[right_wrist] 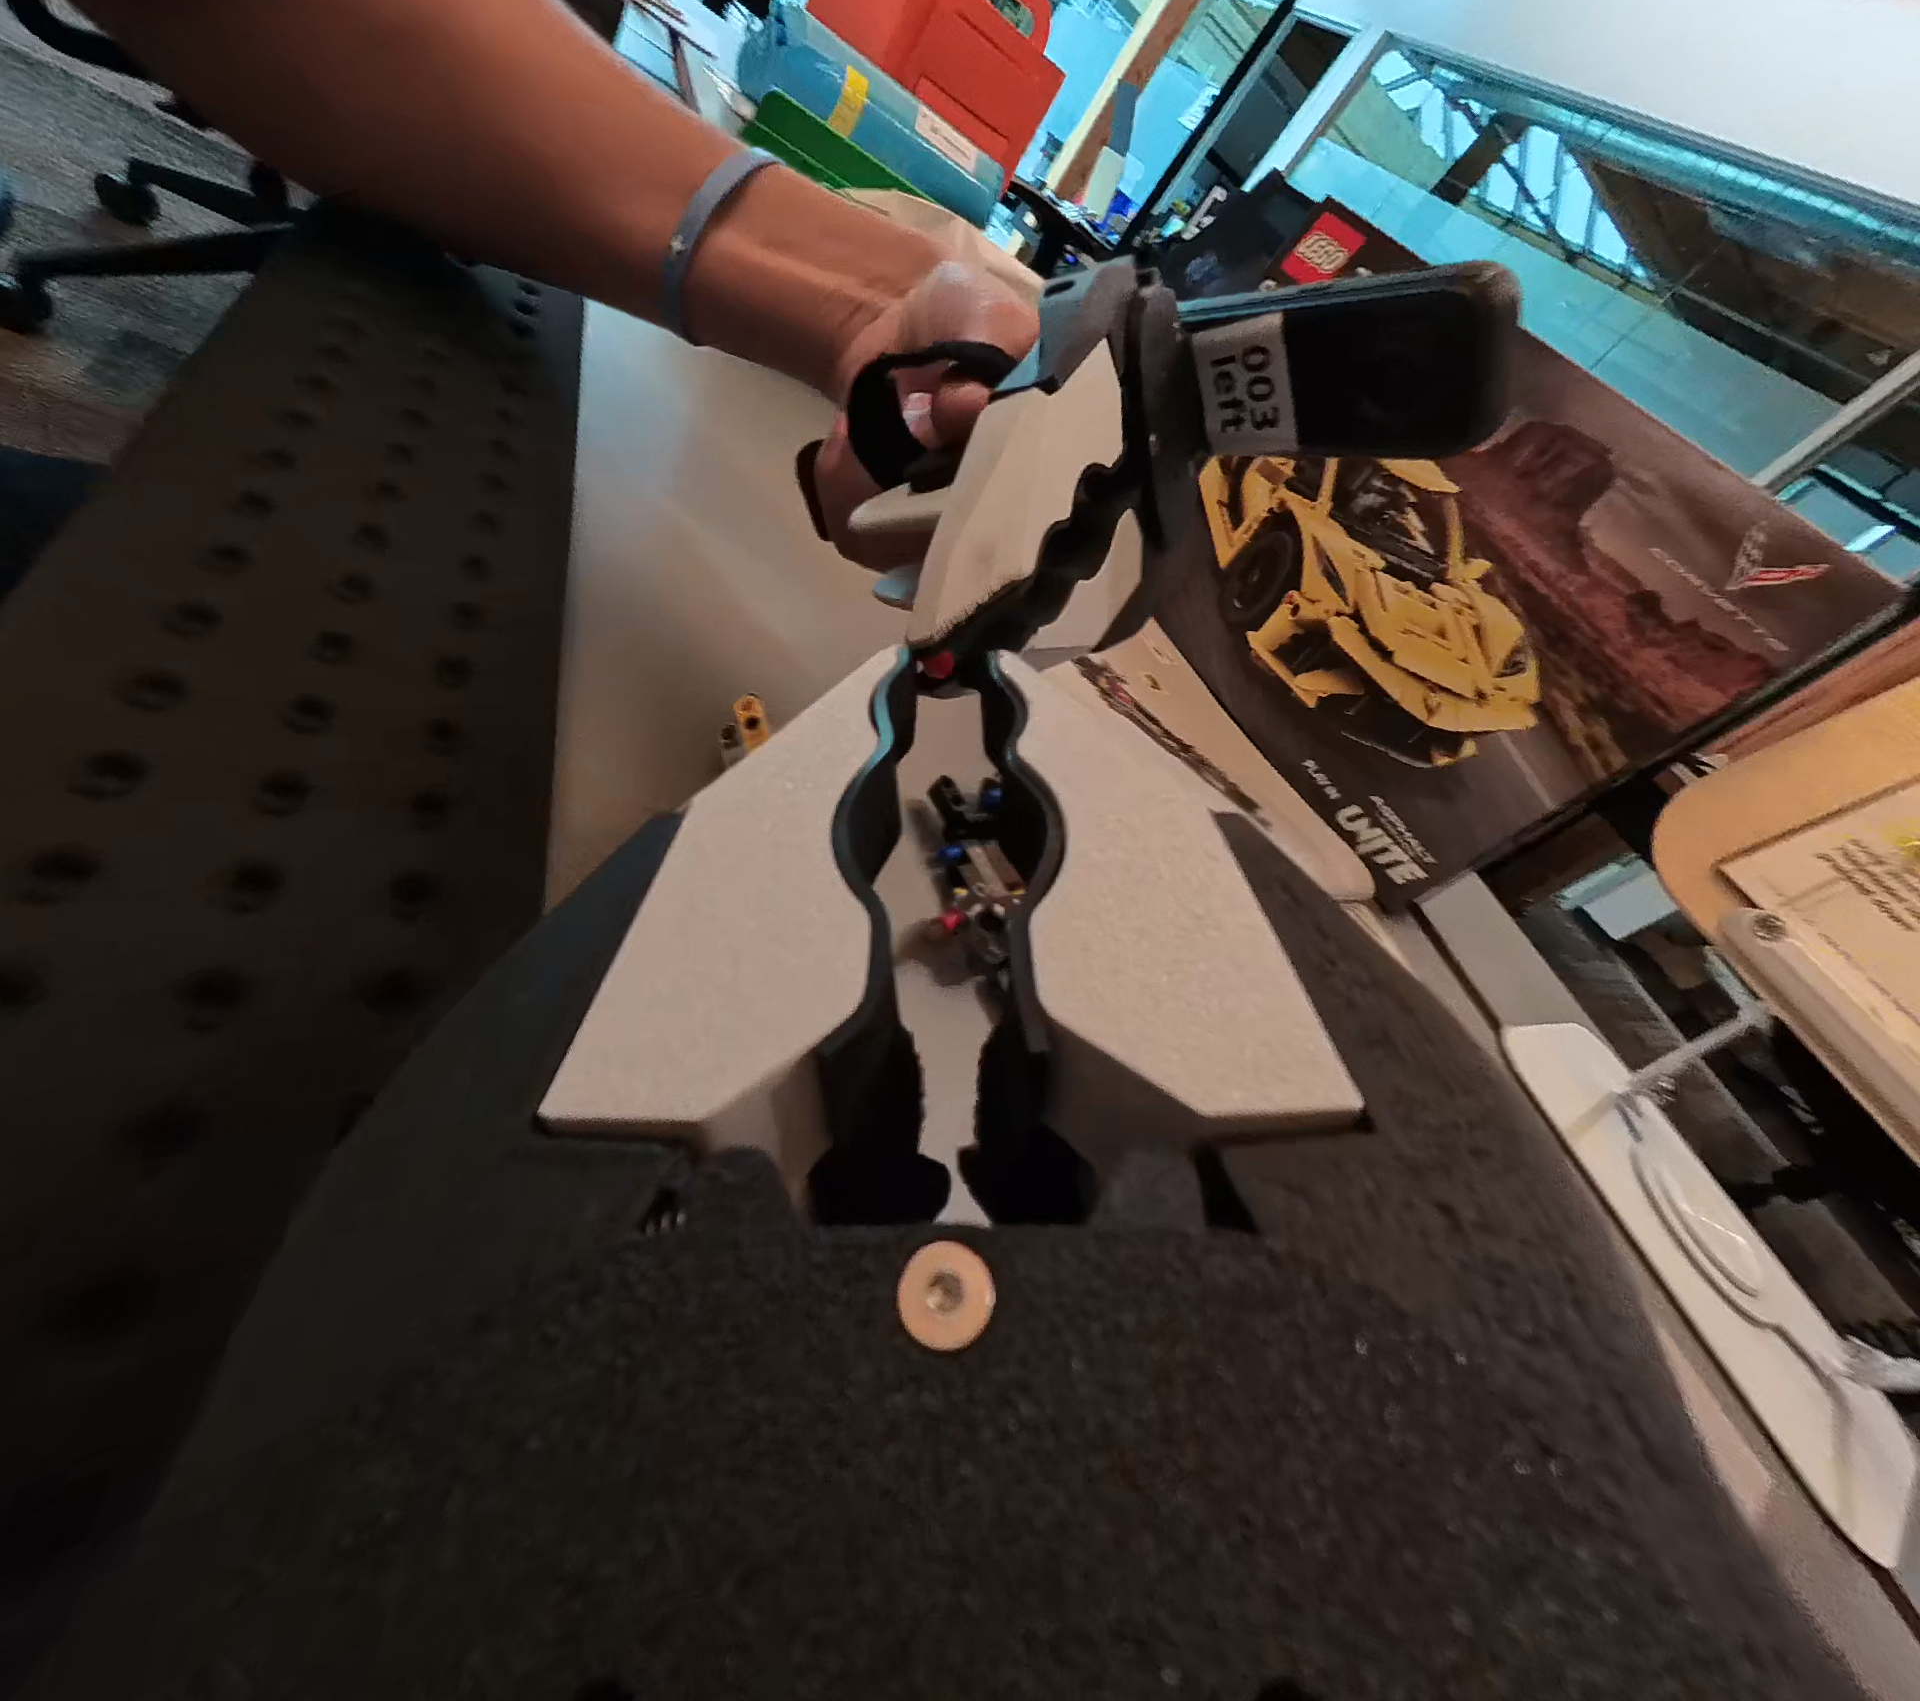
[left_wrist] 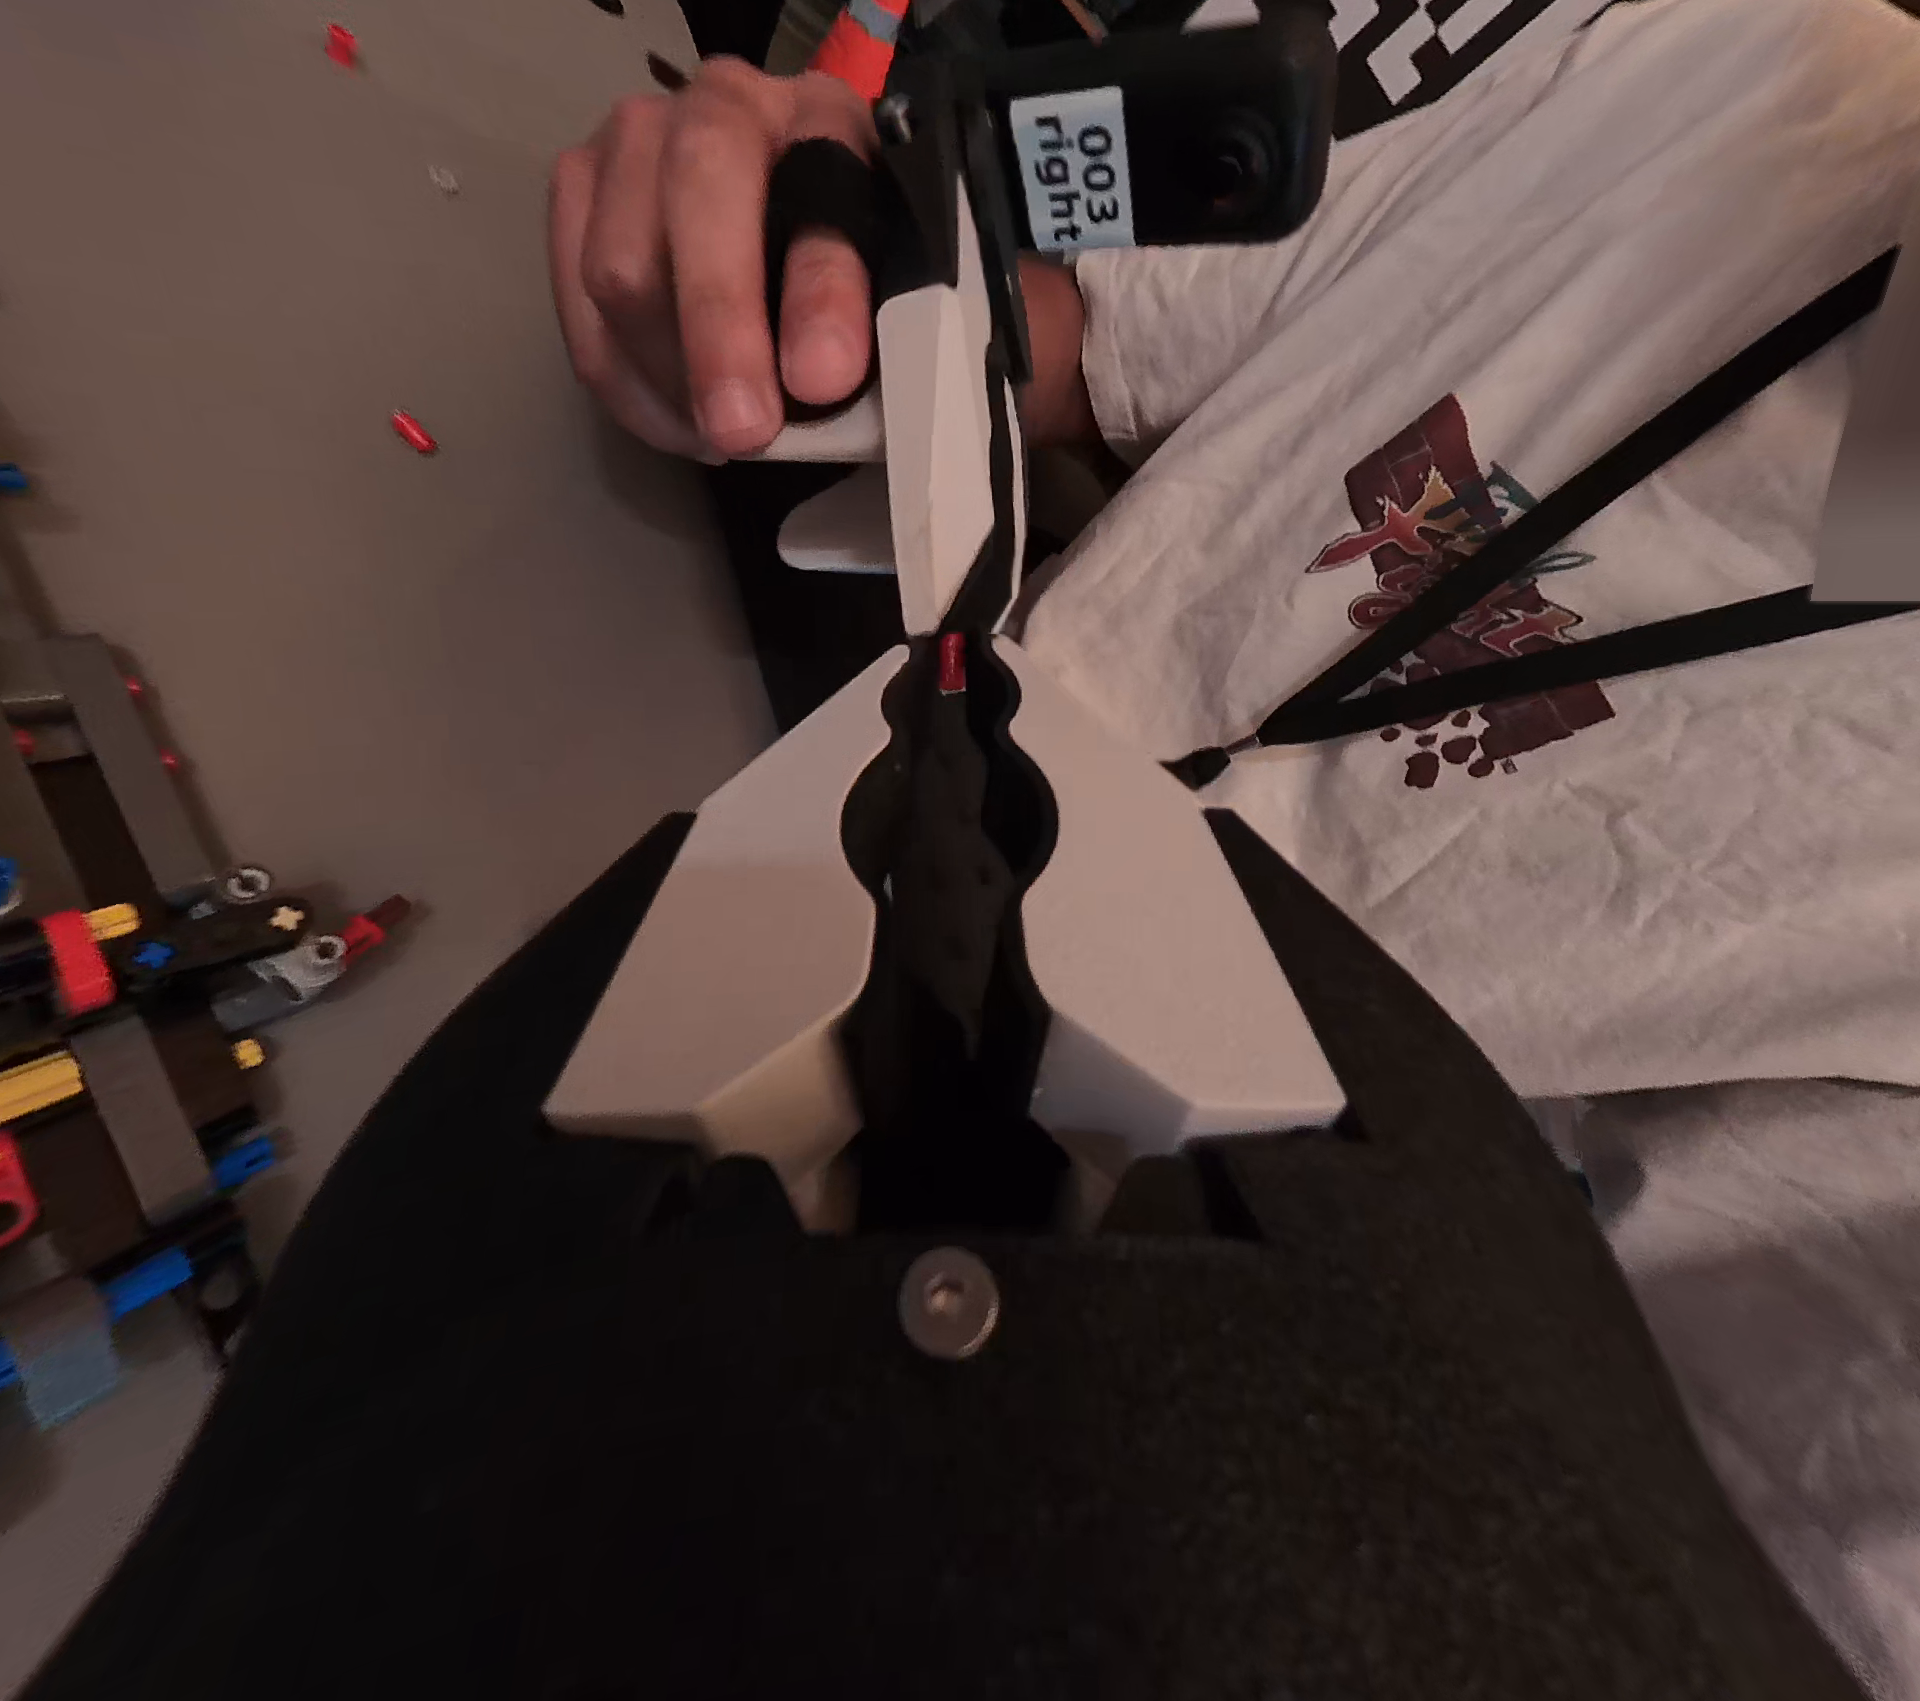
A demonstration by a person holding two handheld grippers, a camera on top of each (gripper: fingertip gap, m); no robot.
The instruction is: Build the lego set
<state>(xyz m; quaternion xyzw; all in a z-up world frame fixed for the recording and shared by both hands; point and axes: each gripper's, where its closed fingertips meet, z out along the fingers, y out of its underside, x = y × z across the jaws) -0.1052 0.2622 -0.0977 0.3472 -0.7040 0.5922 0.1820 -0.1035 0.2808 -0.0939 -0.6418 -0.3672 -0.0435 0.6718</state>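
Left gripper (left_wrist: 951, 664) clamped on a black lego piece (left_wrist: 951, 872) (red pin (left_wrist: 951, 662) at tip); right gripper (right_wrist: 940, 669) pinches that pin

Left gripper (left_wrist: 951, 664) and right gripper (right_wrist: 940, 675) raised, tips meeting; both nearly closed, fingers (right_wrist: 883, 716) pinching something small between them.

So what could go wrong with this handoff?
The red pin is tiny and pinched only at the very tips of the left gripper, with the right gripper closing on the same spot. Either one could knock it loose, and it could drop among the parts on the table.
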